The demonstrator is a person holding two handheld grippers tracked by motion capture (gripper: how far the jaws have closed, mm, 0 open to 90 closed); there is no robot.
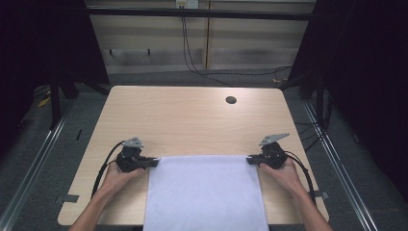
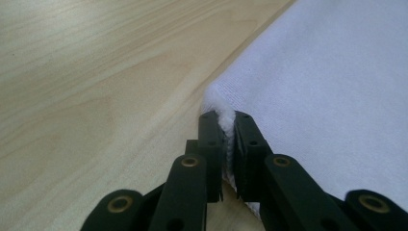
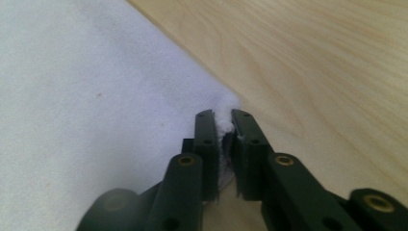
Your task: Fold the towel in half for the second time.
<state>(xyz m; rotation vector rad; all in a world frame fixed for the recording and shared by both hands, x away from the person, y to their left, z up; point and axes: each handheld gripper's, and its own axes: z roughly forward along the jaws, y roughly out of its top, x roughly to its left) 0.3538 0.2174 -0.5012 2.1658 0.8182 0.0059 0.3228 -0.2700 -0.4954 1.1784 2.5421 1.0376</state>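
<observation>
A white cloth (image 1: 204, 192) lies flat on the near half of the wooden table (image 1: 192, 115) and hangs over its front edge. My left gripper (image 1: 155, 162) is shut on the cloth's far left corner. In the left gripper view the left gripper (image 2: 227, 118) pinches a white fold of the cloth (image 2: 327, 82) between its black jaws. My right gripper (image 1: 250, 159) is shut on the far right corner. The right gripper view shows the right gripper (image 3: 223, 115) clamped on the corner of the cloth (image 3: 86, 101). The stretch of cloth between the two grippers looks straight and taut.
A round cable hole (image 1: 231, 100) sits in the table's far right part. Cables (image 1: 192, 57) run along the floor behind the table. Metal rails (image 1: 38, 159) flank the table on both sides. Bare wood extends beyond the cloth.
</observation>
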